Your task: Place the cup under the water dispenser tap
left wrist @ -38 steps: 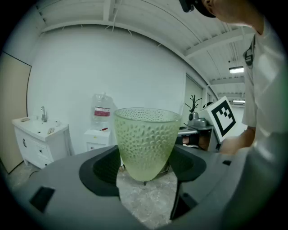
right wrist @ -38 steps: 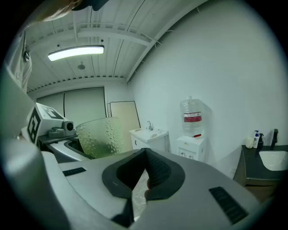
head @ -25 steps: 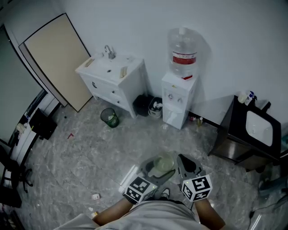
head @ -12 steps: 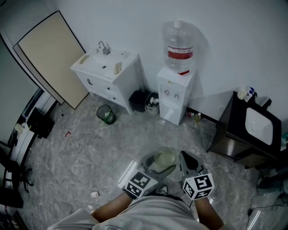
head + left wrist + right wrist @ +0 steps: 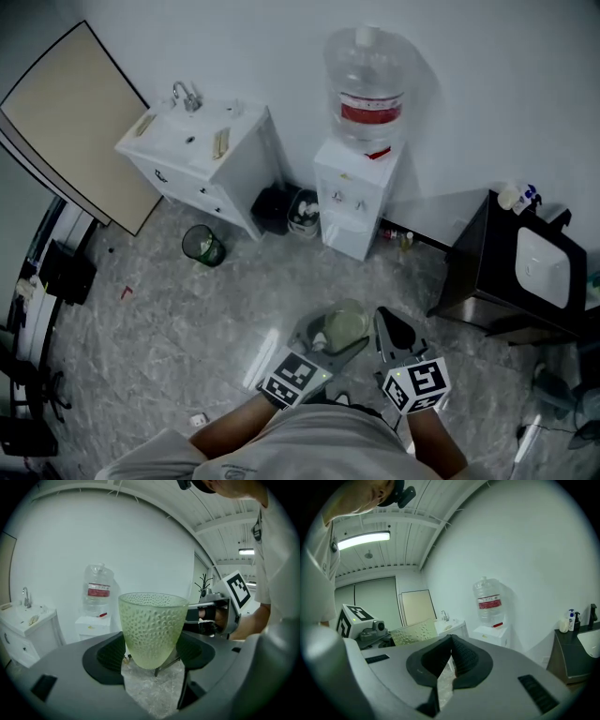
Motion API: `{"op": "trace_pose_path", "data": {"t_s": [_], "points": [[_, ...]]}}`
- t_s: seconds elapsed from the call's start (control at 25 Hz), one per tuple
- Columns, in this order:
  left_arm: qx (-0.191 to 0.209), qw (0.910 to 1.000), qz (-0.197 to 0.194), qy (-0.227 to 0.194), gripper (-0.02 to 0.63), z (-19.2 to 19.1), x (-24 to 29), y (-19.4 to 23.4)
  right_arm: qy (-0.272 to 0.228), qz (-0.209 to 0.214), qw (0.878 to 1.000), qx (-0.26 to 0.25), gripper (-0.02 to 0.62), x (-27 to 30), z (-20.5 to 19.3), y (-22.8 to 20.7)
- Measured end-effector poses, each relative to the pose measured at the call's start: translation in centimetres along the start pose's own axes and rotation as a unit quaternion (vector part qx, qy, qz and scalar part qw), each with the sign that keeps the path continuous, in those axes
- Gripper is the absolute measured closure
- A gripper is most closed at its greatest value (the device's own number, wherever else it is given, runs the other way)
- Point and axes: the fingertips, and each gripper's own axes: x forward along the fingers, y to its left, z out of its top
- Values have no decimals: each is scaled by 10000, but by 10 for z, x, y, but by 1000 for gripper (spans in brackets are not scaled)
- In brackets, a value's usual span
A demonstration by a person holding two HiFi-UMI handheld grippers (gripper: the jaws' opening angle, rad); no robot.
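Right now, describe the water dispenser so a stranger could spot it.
Against the white wall, just right of the sink cabinet, stands a short white water dispenser. Only it carries a big clear bottle with a red label on top.

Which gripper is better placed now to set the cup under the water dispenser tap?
Left. The left gripper holds the green cup between its jaws, facing the water dispenser. The right gripper has its jaws together, with nothing between them.

Pale green dimpled cup (image 5: 152, 627), white dispenser (image 5: 352, 199) w/ red-labelled clear bottle (image 5: 367, 75), grey marbled floor (image 5: 169, 319).
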Motion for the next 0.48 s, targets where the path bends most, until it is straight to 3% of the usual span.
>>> {"op": "trace_pose_path", "data": {"t_s": [0.24,0.48], "points": [[150,9997,-163,49,262,16,34,90,-80,-122,9999,36,580,83,27,-21],[430,9987,-258,18,262,23,70,148,-47,-259,9995,144,580,137,35,-42]]}}
